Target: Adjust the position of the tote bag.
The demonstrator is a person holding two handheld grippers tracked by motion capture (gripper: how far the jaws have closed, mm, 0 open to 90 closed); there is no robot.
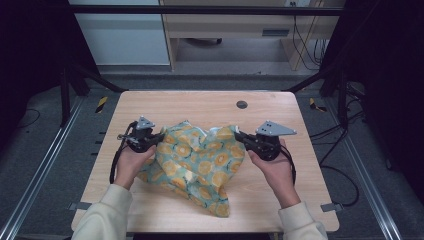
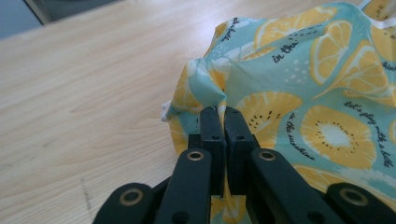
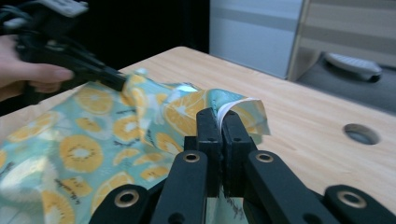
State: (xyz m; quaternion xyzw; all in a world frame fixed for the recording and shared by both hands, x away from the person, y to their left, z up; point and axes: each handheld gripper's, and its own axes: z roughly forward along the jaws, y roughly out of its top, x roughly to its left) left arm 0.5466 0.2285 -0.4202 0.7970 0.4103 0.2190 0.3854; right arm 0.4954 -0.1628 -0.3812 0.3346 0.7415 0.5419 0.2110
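A teal cloth printed with yellow lemon slices lies rumpled in the middle of the wooden table. My left gripper is shut on the cloth's left edge. In the left gripper view the jaws pinch a fold of the cloth at the left gripper. My right gripper is shut on the cloth's right corner. The right gripper view has the cloth gathered between the jaws of the right gripper, its white underside curling out. Both held parts are raised off the table.
A round grommet hole sits at the table's far right, also the hole in the right gripper view. Bare wood lies beside the cloth. Beyond the table stand a cabinet and cables on the floor.
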